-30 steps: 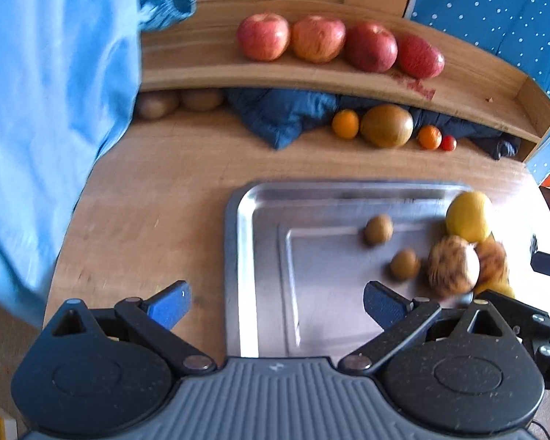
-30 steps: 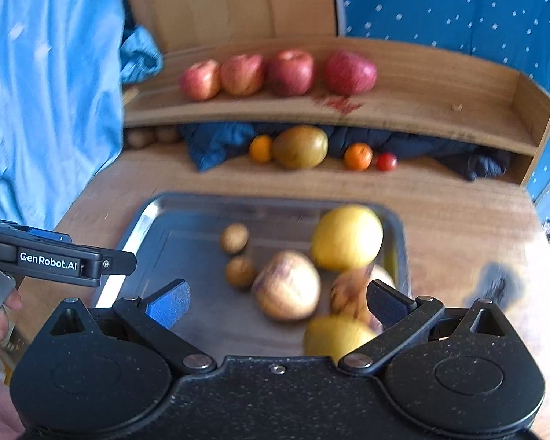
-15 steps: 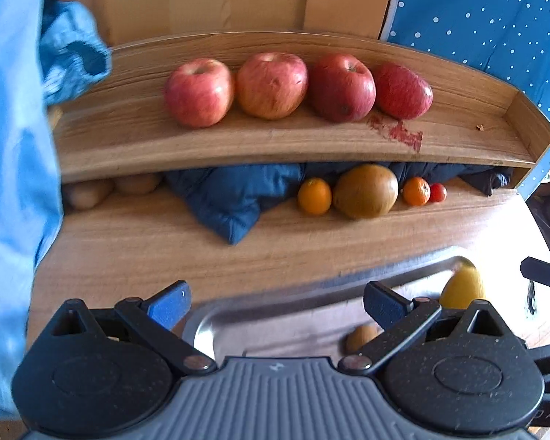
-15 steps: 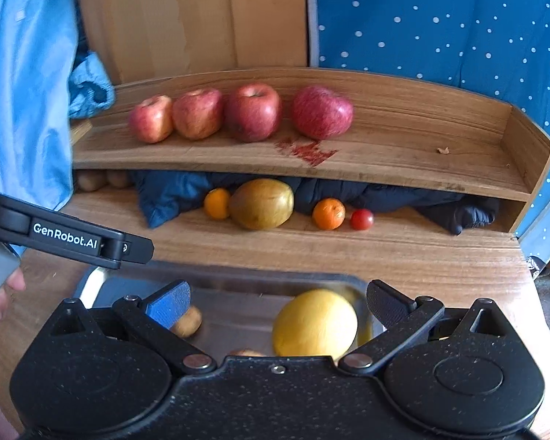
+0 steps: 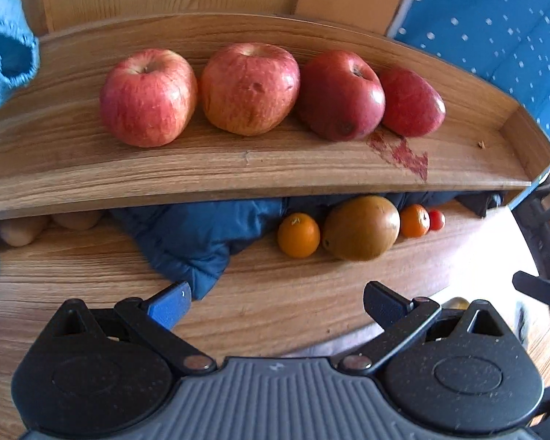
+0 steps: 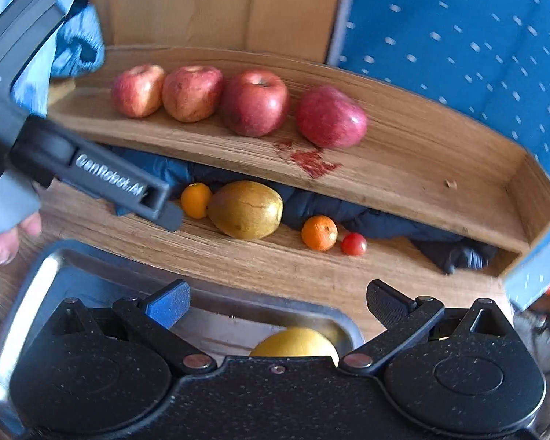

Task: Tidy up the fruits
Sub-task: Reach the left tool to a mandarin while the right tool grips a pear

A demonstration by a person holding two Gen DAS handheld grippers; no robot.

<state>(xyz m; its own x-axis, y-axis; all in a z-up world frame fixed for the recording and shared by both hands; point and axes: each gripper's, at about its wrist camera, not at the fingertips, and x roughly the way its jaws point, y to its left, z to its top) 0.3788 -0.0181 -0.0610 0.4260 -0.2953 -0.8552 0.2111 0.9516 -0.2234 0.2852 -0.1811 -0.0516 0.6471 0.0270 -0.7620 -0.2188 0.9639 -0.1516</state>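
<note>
Raised lettering "GenRobot.AI" reads along the dark finger arm of the left gripper (image 6: 102,179), seen in the right wrist view reaching in from the left edge; fingertips of the person's hand (image 6: 7,242) wrap its grey handle. No other writing legible.

Left gripper (image 5: 277,302): fingers spread wide, nothing between them, over the bare wooden desk (image 5: 91,275). Right gripper (image 6: 278,299): fingers likewise apart and empty, above the far rim of the shallow steel tray (image 6: 36,278).

Fruit: four red apples (image 5: 245,88) in a row on the raised wooden shelf (image 5: 201,168), toward its left half; a dark red stain (image 5: 403,154) just right of the last apple. Under the shelf, at the desk's back edge: small orange (image 5: 299,234), brownish-green round pear (image 5: 361,227) touching it, a second small orange (image 5: 414,220), then a red cherry tomato (image 5: 436,220). A large yellow citrus (image 6: 293,343) sits in the tray's far right corner, partly hidden by the right gripper body.

A crumpled navy cloth (image 5: 194,234) fills the space beneath the shelf behind the fruit. Two pale brown items (image 5: 22,231) at the back left corner, too shadowed to identify. Blue dotted fabric (image 6: 458,36) behind on the right.
</note>
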